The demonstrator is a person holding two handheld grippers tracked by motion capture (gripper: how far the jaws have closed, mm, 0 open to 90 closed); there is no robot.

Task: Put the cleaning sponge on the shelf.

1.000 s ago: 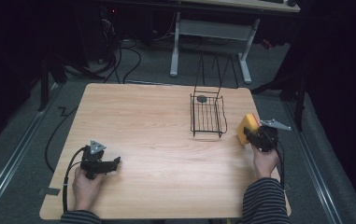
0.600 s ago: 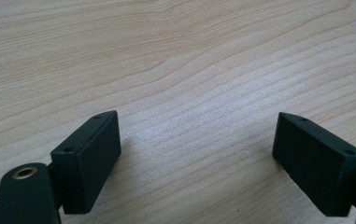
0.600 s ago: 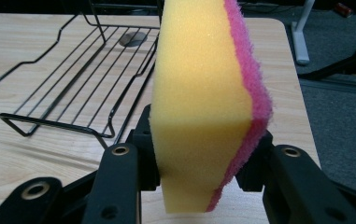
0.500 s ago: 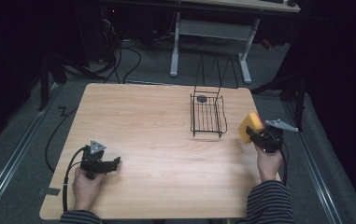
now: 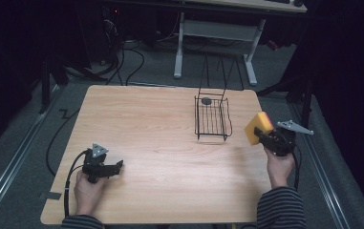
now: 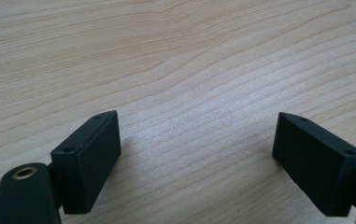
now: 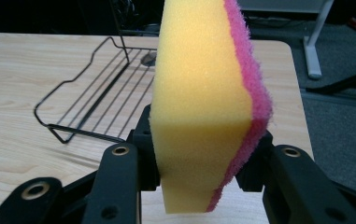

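Note:
A yellow sponge [image 5: 258, 127] with a pink scouring side [image 7: 252, 88] stands on edge between the jaws of my right gripper [image 5: 265, 135], which is shut on it and held above the table's right edge. A black wire rack [image 5: 211, 117] sits just left of it on the table [image 5: 160, 143], seen beyond the sponge [image 7: 199, 93] as the rack [image 7: 96, 88] in the right gripper view. My left gripper [image 5: 115, 168] rests low at the table's near left, its fingers [image 6: 89, 158] wide apart over bare wood with nothing between them.
A small dark round thing [image 5: 206, 100] lies at the rack's far end. Behind the table stand a white desk frame [image 5: 213, 38] and floor cables [image 5: 122, 57]. A cable [image 5: 69, 176] trails from the left gripper over the near left edge.
My right gripper has risen and drifted a little to the right with the sponge in it. The left hand has stayed put.

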